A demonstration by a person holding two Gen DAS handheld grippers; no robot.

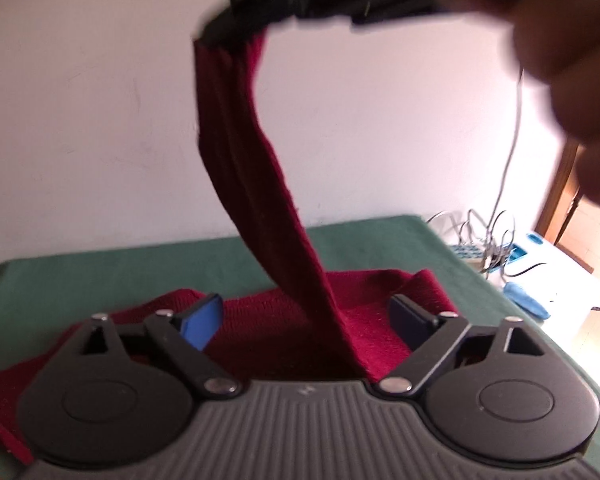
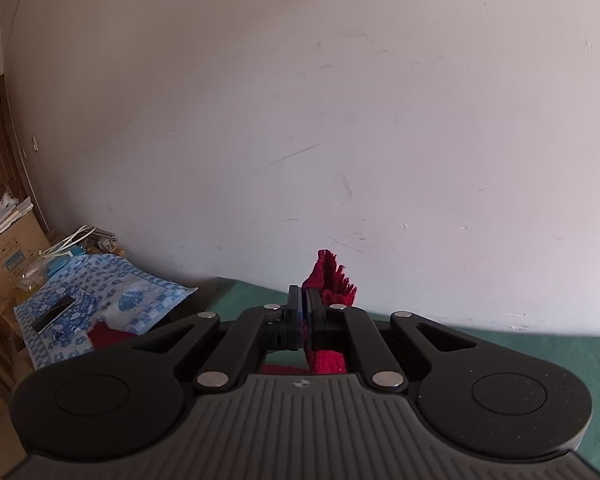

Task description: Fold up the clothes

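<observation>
The right gripper point(image 2: 303, 316) had its jaws clamped on the fringed end of the red scarf point(image 1: 256, 184), lifting a strip high off the green surface point(image 1: 100, 276); the left gripper point(image 1: 304, 320) hovered wide open over the rest, seemingly mid-fold, needing that end carried across

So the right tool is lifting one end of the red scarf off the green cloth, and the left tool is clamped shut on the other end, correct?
Not quite. The left tool is open, holding nothing; the left wrist view shows its blue pads spread apart above the red scarf. The rest holds: the right tool is shut on one end, lifted above the green cloth.
</observation>
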